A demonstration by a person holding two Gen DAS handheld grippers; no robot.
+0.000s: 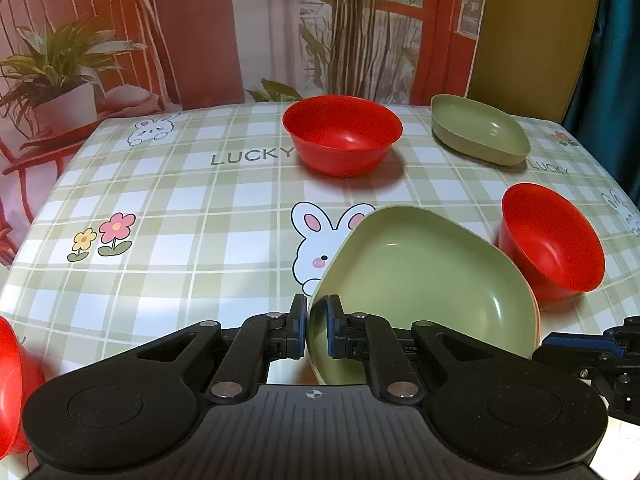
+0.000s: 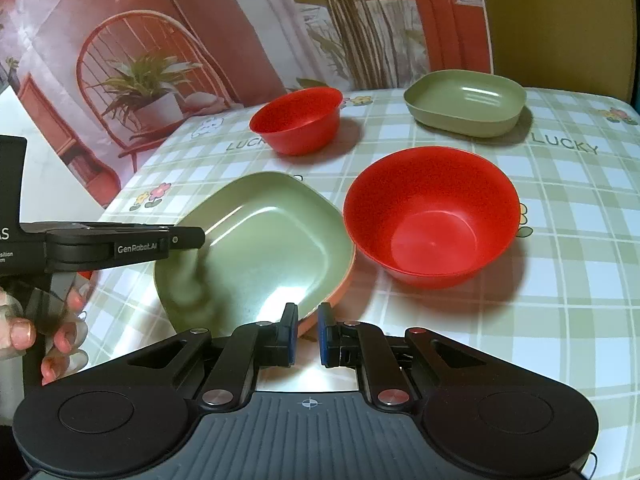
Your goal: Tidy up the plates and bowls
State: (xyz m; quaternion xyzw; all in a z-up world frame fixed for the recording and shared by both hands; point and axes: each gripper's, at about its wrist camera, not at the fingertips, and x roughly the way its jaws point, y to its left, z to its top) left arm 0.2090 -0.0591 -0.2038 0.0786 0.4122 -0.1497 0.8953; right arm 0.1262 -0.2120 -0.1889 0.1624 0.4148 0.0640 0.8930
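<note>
Plates and bowls sit scattered on the checked tablecloth (image 1: 180,200), and the near green plate (image 1: 424,292) is the one in hand. The left gripper (image 1: 317,330) has its pads pinched on that plate's near rim — one pad inside, one outside — so the plate tilts up off the cloth, its far edge pointing away and to the right. From the right wrist view the same plate (image 2: 260,248) lies just ahead and left of the right gripper (image 2: 308,334), whose fingers stand slightly apart with nothing between them, close beside the plate's orange-tinted edge without clearly touching it.

The second green plate (image 1: 478,130) rests flat at the far right of the table, well apart from the held one. To stack like with like, I judge the held plate must travel forward and rightward, passing between the far red bowl (image 1: 342,134) and the right red bowl (image 1: 554,238) — the latter sits just beside the plate's right edge, so clipping it is the risk. A third red bowl (image 1: 10,380) shows at the left margin.
</note>
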